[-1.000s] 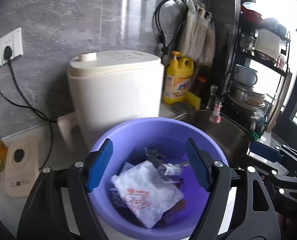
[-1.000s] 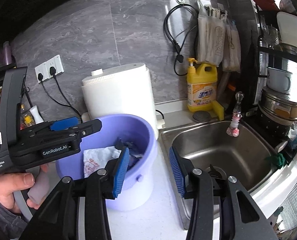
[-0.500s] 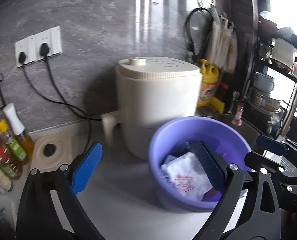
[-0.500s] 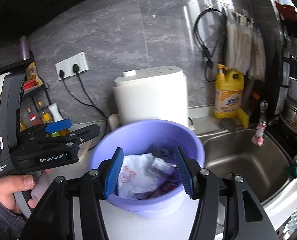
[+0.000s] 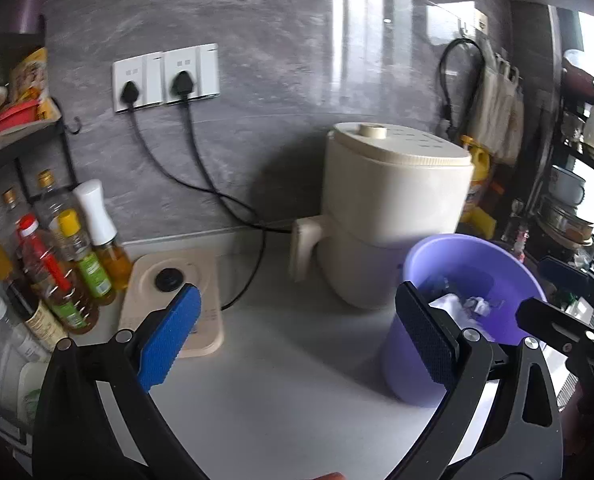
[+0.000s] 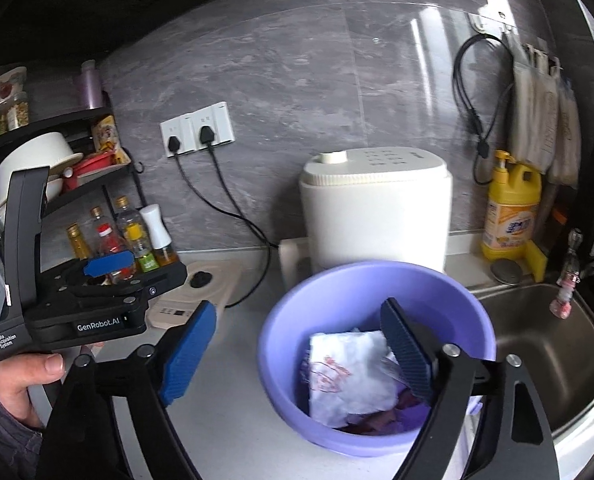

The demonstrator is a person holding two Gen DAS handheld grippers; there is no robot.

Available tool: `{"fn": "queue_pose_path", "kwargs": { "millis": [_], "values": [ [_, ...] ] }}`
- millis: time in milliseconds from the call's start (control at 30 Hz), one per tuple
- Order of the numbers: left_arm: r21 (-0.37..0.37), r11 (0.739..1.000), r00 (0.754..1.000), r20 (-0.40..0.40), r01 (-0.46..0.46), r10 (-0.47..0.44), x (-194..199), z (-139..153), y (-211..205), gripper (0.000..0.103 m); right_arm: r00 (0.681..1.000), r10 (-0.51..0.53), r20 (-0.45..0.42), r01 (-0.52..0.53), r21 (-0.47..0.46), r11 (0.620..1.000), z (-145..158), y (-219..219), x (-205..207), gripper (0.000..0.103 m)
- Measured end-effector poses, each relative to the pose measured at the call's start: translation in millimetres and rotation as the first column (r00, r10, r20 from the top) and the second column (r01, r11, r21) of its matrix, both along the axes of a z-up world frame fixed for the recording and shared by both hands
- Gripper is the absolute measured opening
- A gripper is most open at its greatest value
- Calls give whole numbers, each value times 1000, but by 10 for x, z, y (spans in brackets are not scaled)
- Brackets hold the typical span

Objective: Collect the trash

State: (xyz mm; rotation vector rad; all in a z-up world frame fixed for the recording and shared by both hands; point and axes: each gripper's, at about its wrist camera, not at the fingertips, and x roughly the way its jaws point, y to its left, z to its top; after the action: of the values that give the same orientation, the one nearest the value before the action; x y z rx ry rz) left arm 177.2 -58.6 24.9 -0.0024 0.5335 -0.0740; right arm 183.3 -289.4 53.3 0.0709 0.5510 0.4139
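A round lilac plastic bin [image 6: 373, 360] stands on the pale grey worktop [image 5: 281, 380], just in front of a cream cylindrical kitchen appliance [image 6: 375, 216] and just beside the stainless steel sink [image 6: 537, 344]. Inside the bin lies a crumpled white plastic bag with red print [image 6: 349, 376] on top of darker scraps of trash.

The left gripper [image 5: 297, 340] hangs over bare worktop, its blue-padded fingers [image 5: 169, 336] spread wide with nothing between them; the bin sits to its right, partly behind the right-hand finger. The right gripper [image 6: 297, 356] is opening, its fingers already well apart and empty. One finger stands over the open mouth of the bin, the other over the worktop outside the rim.

From the right wrist view a hand [image 6: 21, 380] grips the left gripper's black handle. At the far left, a cluster of oil and sauce bottles [image 5: 57, 256] stands against the grey marbled wall, near a beige flat device [image 5: 177, 304]. A yellow detergent bottle [image 6: 511, 208] stands behind the sink.
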Motion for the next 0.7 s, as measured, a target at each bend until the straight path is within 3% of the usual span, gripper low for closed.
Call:
{"fn": "queue_pose_path", "kwargs": {
  "millis": [167, 700],
  "values": [
    [-2, 999, 999, 2, -35, 35, -116, 7, 188, 97, 999, 36, 18, -36, -2, 999, 33, 171, -18, 95],
    [8, 997, 997, 14, -80, 80, -453, 62, 627, 97, 997, 76, 3, -76, 2, 997, 27, 491, -141, 95]
  ]
}}
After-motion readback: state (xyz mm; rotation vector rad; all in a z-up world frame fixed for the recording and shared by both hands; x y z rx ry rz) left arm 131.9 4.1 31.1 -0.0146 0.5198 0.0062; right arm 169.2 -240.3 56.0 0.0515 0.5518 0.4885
